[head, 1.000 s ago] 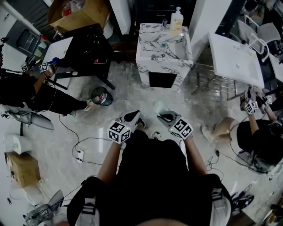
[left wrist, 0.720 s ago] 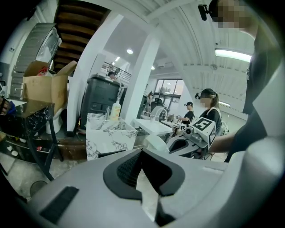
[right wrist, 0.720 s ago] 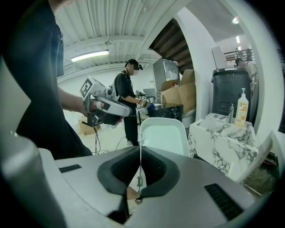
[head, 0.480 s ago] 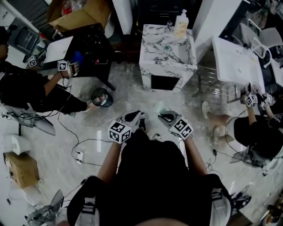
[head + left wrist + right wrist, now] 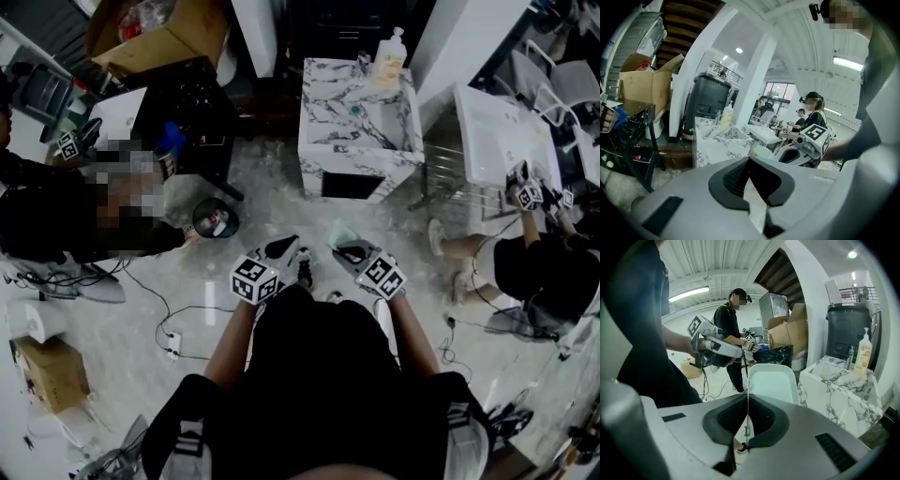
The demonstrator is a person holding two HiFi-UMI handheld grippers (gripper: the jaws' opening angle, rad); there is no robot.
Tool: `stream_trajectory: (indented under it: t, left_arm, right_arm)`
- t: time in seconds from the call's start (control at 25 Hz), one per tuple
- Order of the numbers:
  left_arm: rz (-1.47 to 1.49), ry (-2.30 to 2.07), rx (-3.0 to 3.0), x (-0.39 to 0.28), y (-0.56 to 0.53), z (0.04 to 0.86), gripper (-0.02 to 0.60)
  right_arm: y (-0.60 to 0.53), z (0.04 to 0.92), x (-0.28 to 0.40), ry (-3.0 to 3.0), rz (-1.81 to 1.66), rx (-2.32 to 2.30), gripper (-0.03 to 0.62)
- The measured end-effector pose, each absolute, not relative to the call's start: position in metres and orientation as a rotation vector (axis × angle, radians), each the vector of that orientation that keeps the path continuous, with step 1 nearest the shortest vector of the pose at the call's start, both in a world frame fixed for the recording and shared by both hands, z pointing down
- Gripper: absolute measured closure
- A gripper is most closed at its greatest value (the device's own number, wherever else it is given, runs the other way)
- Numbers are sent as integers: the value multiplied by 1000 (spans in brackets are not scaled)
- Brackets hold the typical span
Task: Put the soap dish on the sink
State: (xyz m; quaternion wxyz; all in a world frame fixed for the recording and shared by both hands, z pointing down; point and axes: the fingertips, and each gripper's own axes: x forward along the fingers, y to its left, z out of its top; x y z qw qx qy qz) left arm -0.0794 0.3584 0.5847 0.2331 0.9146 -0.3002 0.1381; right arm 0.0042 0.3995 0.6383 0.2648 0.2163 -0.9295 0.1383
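- Vs a sec ago: the sink (image 5: 323, 155) sits a bit lower & bigger in the head view. The bin (image 5: 214, 217) on the floor (image 5: 281, 202) has slid down-frame too.
- My two grippers keep the same spot at frame centre, side by side, both pointing up-frame.
- The person at the left edge (image 5: 47, 220) has shifted since then. The person at the right edge (image 5: 539, 272) still has hands up at the white basin (image 5: 492, 131).
- right gripper (image 5: 747, 397): fingers squeezed tight on the thin rim of the soap dish (image 5: 772, 380), same hold as before.
- left gripper (image 5: 749, 158): fingers closed tip to tip, nothing in them.
- Dish is pale green. It stands up ahead of my right fingers, up & slightly right of them in the right gripper view.
- In the head view it pokes out just above the right gripper's tip, near frame centre.
- Dish is well apart from the sink. The sink is upper centre in the head view and at the right side of the right gripper view.
- Sink top: hollow in the middle w/ a flat marble rim round it. A soap bottle (image 5: 389, 56) stands at the back right corner.
- Room to move: bare floor btw my grippers & the sink front.
- Edges: bin is left of that lane. The white basin on its metal rack is just right of the sink. Cables (image 5: 173, 314) lie at lower left.
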Motion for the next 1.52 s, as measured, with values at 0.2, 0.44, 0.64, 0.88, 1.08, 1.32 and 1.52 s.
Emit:
stream_trajectory:
  t: [0.2,0.44,0.64,0.88,1.08,1.32,1.52]
  left_arm:
    - [390,-799,2514,-82,333,589,583]
    - [404,-749,2536,-75,308,592,583]
    - [415,-711,2556,-69,288,590,583]
    - [427,-664,2568,-61,273,595,583]
    - [432,-625,2587,-55,259,595,583]
    - [438,-604,2603,-59,247,597,583]
    - [438,-596,2609,-66,236,597,583]
  right_arm:
    - [376,643,3,-2511,373,595,595]
    - [351,644,7,-2506,369,636,594]
    - [337,647,10,-2496,383,671,595]
    - [326,650,17,-2477,398,711,595]
    - [314,653,24,-2453,410,756,595]
    - [303,655,19,-2453,393,776,595]
    - [294,655,13,-2442,392,784,595]
